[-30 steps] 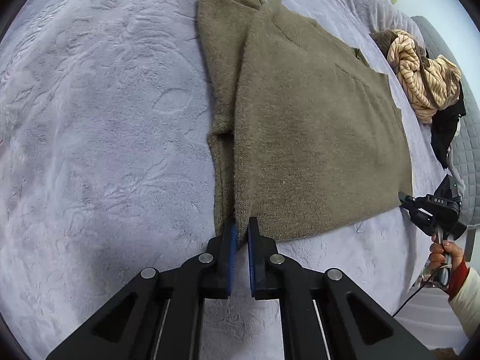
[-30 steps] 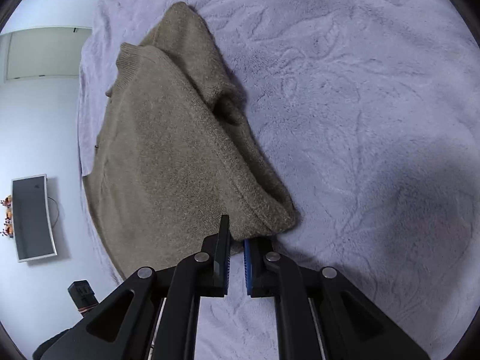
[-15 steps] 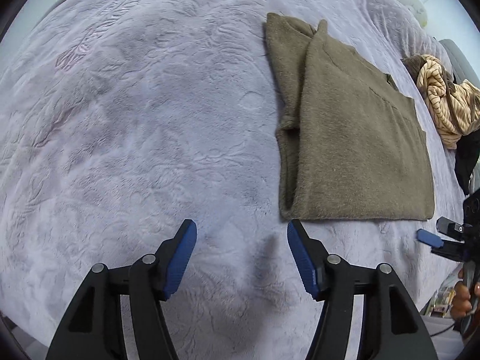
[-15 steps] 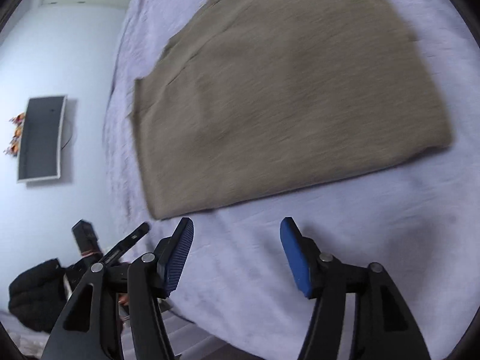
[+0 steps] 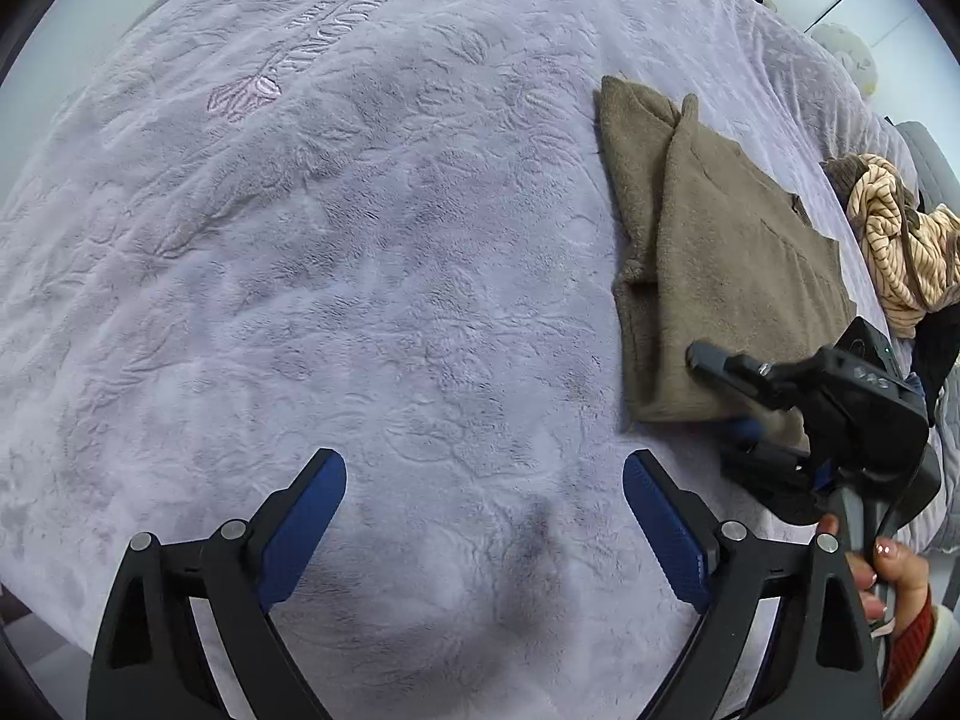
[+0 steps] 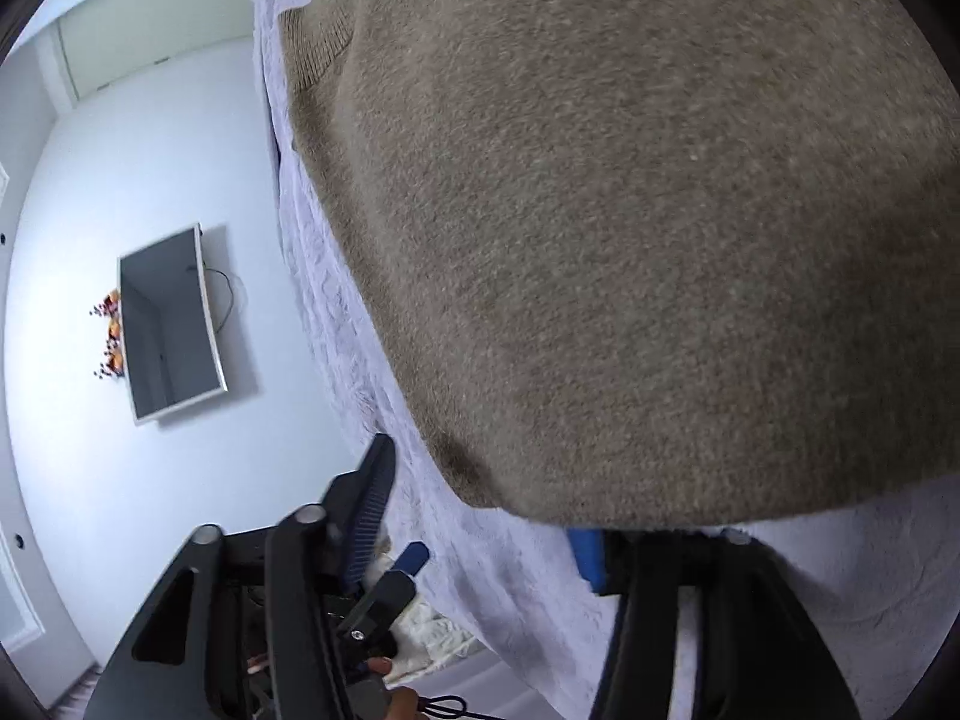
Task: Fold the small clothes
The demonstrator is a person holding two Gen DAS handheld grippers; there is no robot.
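One olive-brown sweater (image 5: 738, 276) lies flat on the lavender bed (image 5: 360, 240), in the right half of the left wrist view, with a sleeve folded in along its left side. It fills most of the right wrist view, hem nearest the camera.

At the lower left corner of the hem sits the right claw (image 5: 714, 393). Its jaws have just been closing, yet they show a gap: one finger lies over the knit, the other is low at the hem edge, and the fabric runs between them without a visible pinch. The left claw (image 5: 485, 498) hangs over bare bedding at the bottom of the frame, well apart from the sweater. Its jaws have just been opening and stand spread wide with nothing between them.

Judging from this, the side fold is done and the step in hand is taking the hem for the bottom-to-collar fold. The next move probably calls for the right claw to finish its pinch and the left to seize the other hem corner.

Beyond, a heap of striped clothes (image 5: 900, 252) waits at the right edge.
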